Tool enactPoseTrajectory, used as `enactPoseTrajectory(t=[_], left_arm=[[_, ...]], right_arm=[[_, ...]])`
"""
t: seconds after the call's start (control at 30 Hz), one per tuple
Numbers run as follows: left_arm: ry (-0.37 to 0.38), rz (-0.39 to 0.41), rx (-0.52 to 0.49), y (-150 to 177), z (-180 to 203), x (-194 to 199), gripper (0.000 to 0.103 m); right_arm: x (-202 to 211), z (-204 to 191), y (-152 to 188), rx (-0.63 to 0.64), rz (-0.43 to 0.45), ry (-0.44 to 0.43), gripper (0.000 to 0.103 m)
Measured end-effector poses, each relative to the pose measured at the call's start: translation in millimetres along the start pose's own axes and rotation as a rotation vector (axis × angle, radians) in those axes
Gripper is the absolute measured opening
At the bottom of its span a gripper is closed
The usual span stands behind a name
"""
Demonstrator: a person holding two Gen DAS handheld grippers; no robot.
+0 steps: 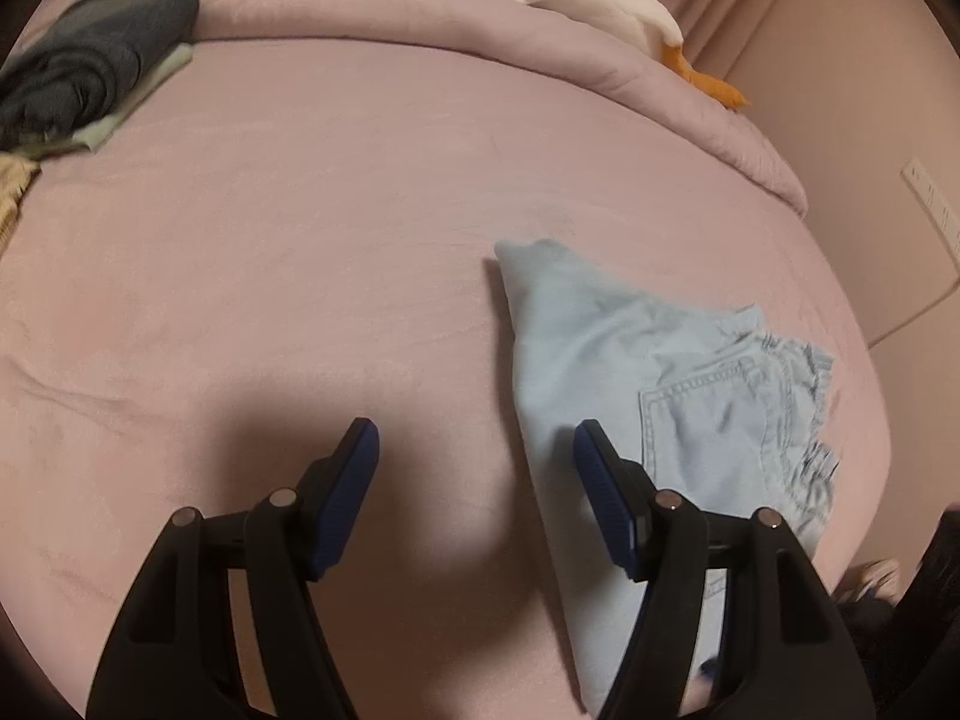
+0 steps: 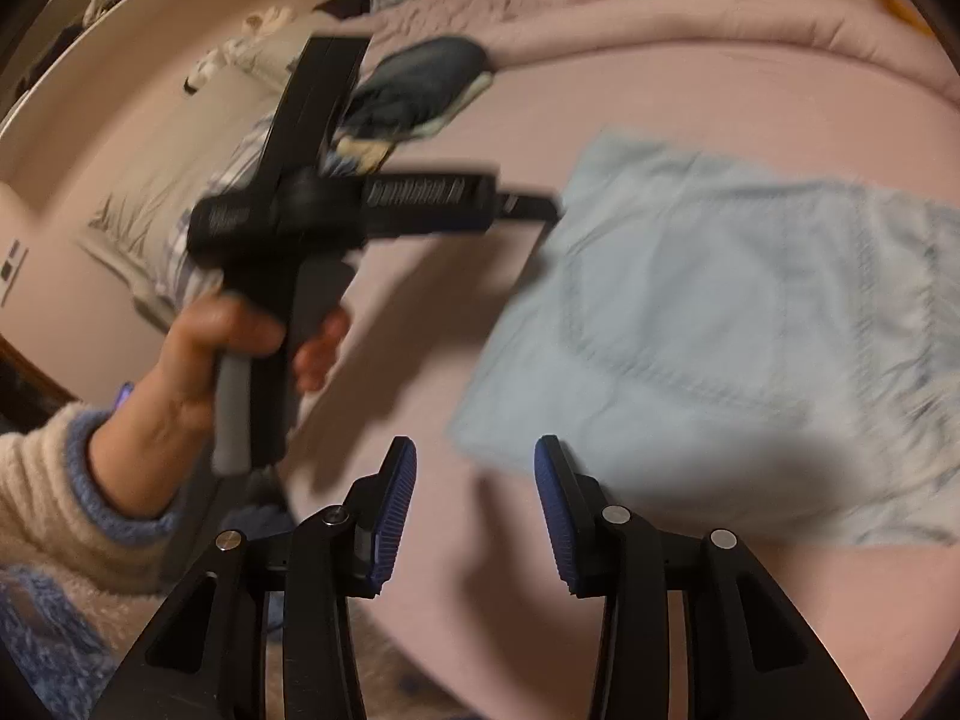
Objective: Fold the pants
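Light denim pants (image 2: 708, 324) are lying bunched on the pink bed (image 1: 300, 240), gripped by nothing

Both the left gripper (image 1: 474, 492) and right gripper (image 2: 474, 510) are being held spread and empty above the sheet; the left tool is being carried level in a hand (image 2: 198, 360); a single layer or the frayed hem risks being pinched, so the fold would likely be dragged askew

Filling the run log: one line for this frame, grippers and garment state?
left gripper: open, empty | right gripper: open, empty | light-blue denim shorts: folded on pink bed sheet, ungrasped | dark folded clothes: far left
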State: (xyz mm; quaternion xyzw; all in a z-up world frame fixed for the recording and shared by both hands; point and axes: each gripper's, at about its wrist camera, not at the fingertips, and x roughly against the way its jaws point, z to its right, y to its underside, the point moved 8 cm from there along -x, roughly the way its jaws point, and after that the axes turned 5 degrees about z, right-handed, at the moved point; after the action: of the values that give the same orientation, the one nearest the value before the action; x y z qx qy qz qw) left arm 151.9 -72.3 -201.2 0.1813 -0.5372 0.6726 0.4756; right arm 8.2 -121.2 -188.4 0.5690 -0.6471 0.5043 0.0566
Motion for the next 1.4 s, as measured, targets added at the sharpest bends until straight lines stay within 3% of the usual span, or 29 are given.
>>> enactPoseTrajectory(t=[0.13,0.27,0.33,0.43,0.7,0.77,0.8,0.83,1.0,1.2,1.4], left_arm=[[0.041,-0.028,0.036,-3,2,-13,0.067],[0.046,-0.026,0.012,-11,11,-21,0.063],[0.031,-0.026,-0.038,-16,18,-27,0.041],[0.035,-0.024,-0.057,-19,22,-30,0.032],[-0.010,0.002,-0.042,-31,15,-35,0.033],[-0.058,0.029,-0.048,-33,11,-29,0.043],[-0.097,0.049,-0.039,-35,6,-25,0.054],[-0.126,0.063,-0.030,-35,2,-20,0.055],[-0.141,0.090,-0.044,-30,0,4,0.055],[-0.099,0.102,-0.124,-8,34,25,0.056],[-0.064,0.075,-0.211,17,68,27,0.056]], right_arm=[[-13,-1,3,-0.013,-0.017,0.045,0.041],[-34,10,-8,-0.139,-0.004,0.091,0.041],[-37,9,-10,-0.141,0.014,0.099,0.041],[-36,5,-5,-0.092,0.022,0.136,0.029],[-36,-8,6,-0.079,-0.009,0.123,0.017],[-28,-10,18,-0.102,-0.023,0.084,0.017],[-25,-12,23,-0.106,-0.034,0.065,0.017],[-20,-14,27,-0.104,-0.033,0.056,0.017],[23,-10,19,-0.121,0.086,0.052,0.018],[64,45,-24,-0.176,0.244,0.187,0.019],[79,85,-41,-0.188,0.279,0.398,0.019]])
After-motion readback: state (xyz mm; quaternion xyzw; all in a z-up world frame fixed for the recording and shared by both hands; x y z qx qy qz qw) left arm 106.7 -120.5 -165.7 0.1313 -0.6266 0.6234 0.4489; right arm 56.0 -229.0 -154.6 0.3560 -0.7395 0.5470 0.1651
